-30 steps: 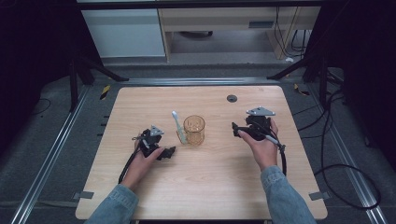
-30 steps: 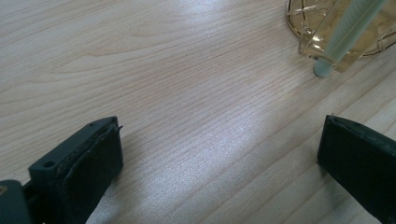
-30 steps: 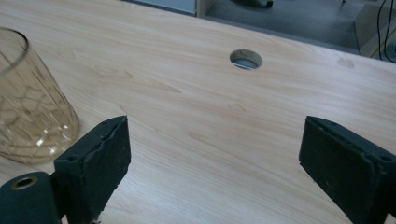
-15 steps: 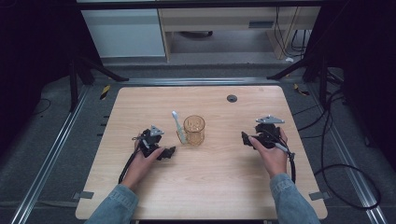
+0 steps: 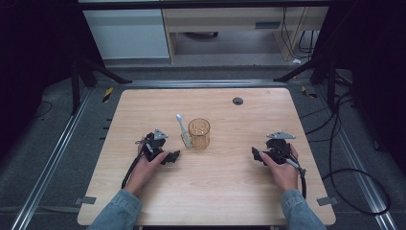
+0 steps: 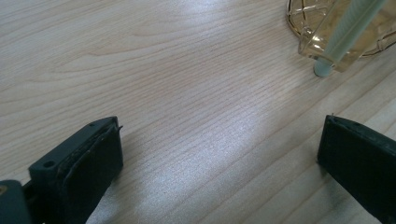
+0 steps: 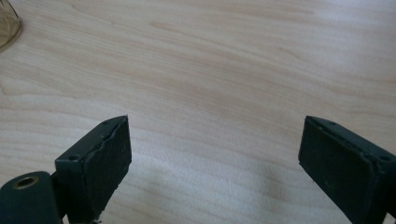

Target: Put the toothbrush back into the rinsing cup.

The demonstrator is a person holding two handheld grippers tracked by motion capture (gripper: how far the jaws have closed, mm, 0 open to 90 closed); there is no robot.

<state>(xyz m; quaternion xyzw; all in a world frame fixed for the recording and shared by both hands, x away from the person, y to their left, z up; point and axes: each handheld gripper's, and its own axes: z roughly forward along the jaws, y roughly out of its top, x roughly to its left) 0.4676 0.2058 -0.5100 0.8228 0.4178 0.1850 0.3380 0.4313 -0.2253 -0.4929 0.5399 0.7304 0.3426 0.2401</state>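
Glass cup [image 5: 199, 133]: stands upright near the middle of the table [image 5: 230, 196], amber-tinted, with a pale toothbrush [image 5: 182, 130] leaning against its left side, lower end on the wood.
Left gripper [image 5: 172, 156]: resting low on the table just left of the cup, jaws spread wide, nothing between them.
Right gripper [image 5: 253, 154]: well apart to the right, jaws likewise released and empty.
Risk, tipping: a sideways nudge from the left gripper could knock the toothbrush off the cup or topple the glass.
Risk, slipping: the smooth glass wall may slide in a hard pinch.
Hard to make out: the toothbrush head is probably the upper end; the high view is too small to confirm.
Cut off: in the left gripper view the cup [image 6: 345, 32] runs off the top edge.
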